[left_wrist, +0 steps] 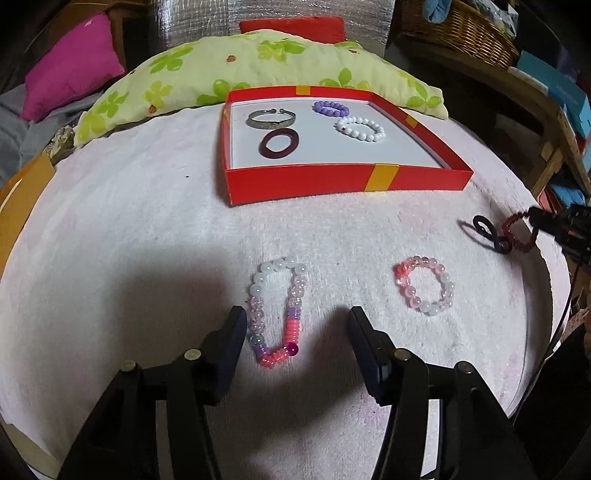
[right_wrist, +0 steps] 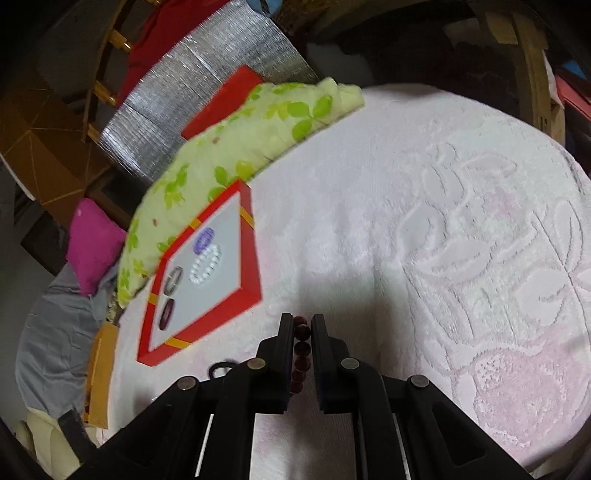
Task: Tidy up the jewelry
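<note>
A long bracelet of white, pink and purple beads [left_wrist: 277, 310] lies on the white cloth between the fingers of my left gripper [left_wrist: 297, 328]. It is nearer the left finger and the pads are off it, so that gripper is open. A pink-and-white bead bracelet [left_wrist: 424, 284] lies to the right. The red box [left_wrist: 332, 181] holds a silver bangle [left_wrist: 271, 118], a dark red ring [left_wrist: 279, 144], a purple bracelet [left_wrist: 330, 108] and a white bracelet [left_wrist: 360, 129]. My right gripper [right_wrist: 303, 325] is shut on a dark red bead bracelet [right_wrist: 300, 350], lifted at the right edge [left_wrist: 517, 232].
A black loop [left_wrist: 484, 229] sits by the dark red beads and touches them; I cannot tell if they are joined. A green floral pillow [left_wrist: 258, 70] lies behind the box. A pink cushion [left_wrist: 74, 62] is far left and a wicker basket [left_wrist: 461, 33] far right.
</note>
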A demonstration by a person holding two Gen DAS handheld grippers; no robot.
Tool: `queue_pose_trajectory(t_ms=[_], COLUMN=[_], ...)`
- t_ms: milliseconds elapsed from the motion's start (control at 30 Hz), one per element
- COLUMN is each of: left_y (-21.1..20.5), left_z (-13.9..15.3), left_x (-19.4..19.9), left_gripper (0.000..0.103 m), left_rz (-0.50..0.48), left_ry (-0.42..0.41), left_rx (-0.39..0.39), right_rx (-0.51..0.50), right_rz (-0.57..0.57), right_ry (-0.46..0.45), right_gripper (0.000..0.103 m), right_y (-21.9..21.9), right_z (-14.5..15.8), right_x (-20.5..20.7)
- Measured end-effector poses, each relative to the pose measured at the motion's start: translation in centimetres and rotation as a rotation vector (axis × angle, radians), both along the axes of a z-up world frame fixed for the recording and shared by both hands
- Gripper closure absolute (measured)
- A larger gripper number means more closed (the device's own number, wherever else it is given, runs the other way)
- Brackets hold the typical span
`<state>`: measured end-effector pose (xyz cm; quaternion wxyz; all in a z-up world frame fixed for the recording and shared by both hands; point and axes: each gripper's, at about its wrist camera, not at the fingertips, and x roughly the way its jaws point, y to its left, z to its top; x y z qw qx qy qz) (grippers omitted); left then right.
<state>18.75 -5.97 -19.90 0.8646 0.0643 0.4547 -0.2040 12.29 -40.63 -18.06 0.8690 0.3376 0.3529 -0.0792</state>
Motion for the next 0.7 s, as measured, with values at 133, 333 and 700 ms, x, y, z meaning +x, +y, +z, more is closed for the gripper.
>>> queue_pose_trajectory(t_ms=[133,333,700], left_y=[0.4,0.5,0.0], left_z=[0.1,0.2,2.1], left_x=[0.0,0.1,-0.9], left_gripper=[0.061,0.088,0.097], left_rz=[0.021,0.028,0.000], left_ry=[-0.015,-0.023,-0.105], left_rx=[0.016,0.017,-0.010], right_rx=[0.036,0.051,0.076], right_rz=[-0.003,0.009,0.084], right_ry=[0.048,-0.010,-0.232], right_gripper=[0.092,0.092,0.092], right_y=[-0.4,-0.3,2.2], right_z=[-1.1,-0.3,3.2], right_x=[0.4,-0.2,-0.7])
